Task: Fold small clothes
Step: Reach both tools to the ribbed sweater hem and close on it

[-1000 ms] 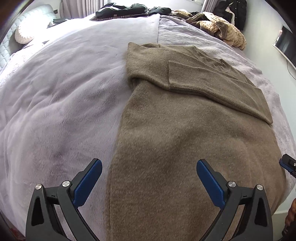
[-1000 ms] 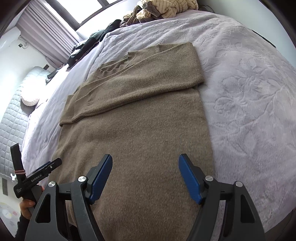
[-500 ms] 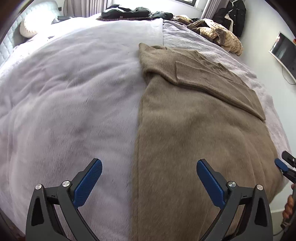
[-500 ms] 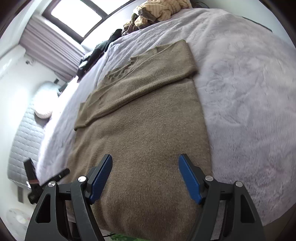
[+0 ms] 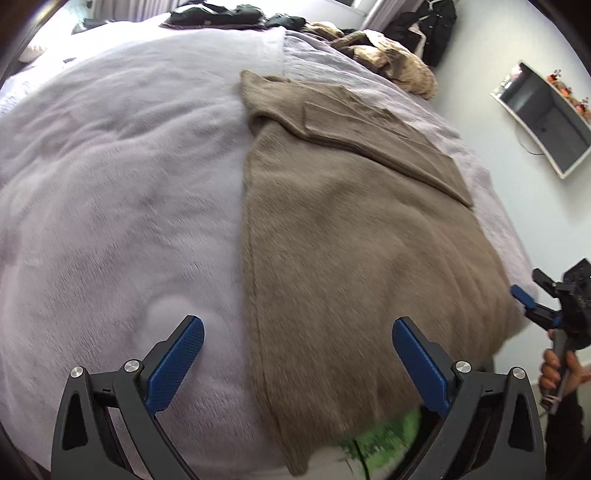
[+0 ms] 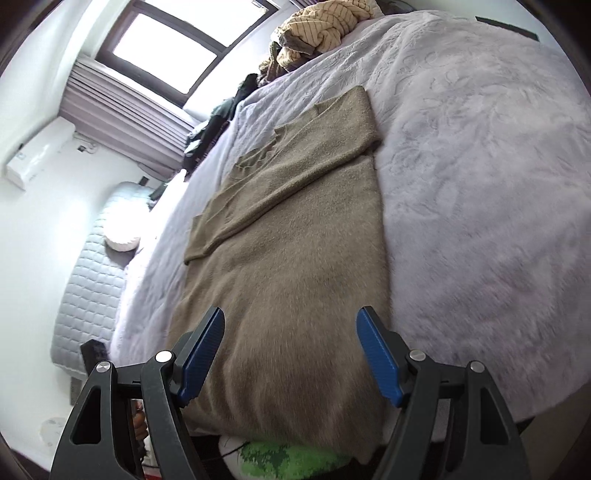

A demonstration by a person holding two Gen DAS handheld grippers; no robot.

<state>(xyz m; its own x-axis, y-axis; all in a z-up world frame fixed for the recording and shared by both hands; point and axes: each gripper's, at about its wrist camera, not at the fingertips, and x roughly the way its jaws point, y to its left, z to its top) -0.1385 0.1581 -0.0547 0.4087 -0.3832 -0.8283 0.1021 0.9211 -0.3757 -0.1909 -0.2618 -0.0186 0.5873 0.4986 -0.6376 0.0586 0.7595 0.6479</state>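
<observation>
A brown knitted sweater (image 5: 354, 236) (image 6: 295, 258) lies flat on the lilac bed cover (image 5: 110, 192) (image 6: 480, 184), its sleeves folded across the chest at the far end. Its hem hangs over the bed's near edge. My left gripper (image 5: 297, 362) is open above the sweater's left hem corner, with nothing between its blue pads. My right gripper (image 6: 291, 350) is open over the hem's right part, also holding nothing. In the left wrist view the right gripper (image 5: 543, 306) shows at the right edge, held by a hand (image 5: 557, 373).
A heap of striped beige clothes (image 6: 317, 26) (image 5: 391, 59) and dark garments (image 5: 221, 14) lie at the bed's far end. A wall-mounted screen (image 5: 543, 118) is on the right. A window with curtains (image 6: 147, 74), a padded headboard (image 6: 88, 295) and something green (image 6: 288, 458) under the bed edge.
Both grippers have pulled back toward the bed's near edge, so the hem and the green thing below it come into view. The right wrist view has tilted up. Both stayed open.
</observation>
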